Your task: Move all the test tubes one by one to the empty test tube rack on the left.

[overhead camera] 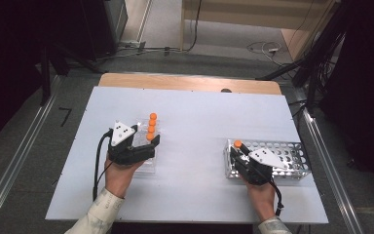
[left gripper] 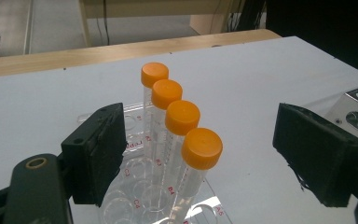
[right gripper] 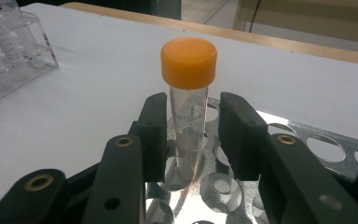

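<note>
My right fingers (right gripper: 189, 140) flanked upright clear orange-capped tube (right gripper: 189, 93) in near-left hole of metal rack (overhead camera: 292, 151), small gaps either side, not gripping. Left fingers (left gripper: 214, 158) wide open, empty, by clear rack (left gripper: 135, 140) on worktop (overhead camera: 195, 117).

The left black two-jaw gripper (overhead camera: 139, 145) holds its jaws wide apart; the right black two-jaw gripper (overhead camera: 237, 155) has its jaws nearly together

Four orange-capped tubes (left gripper: 182, 140) stand in a clear rack (left gripper: 135, 186) between wide-open jaws.
</note>
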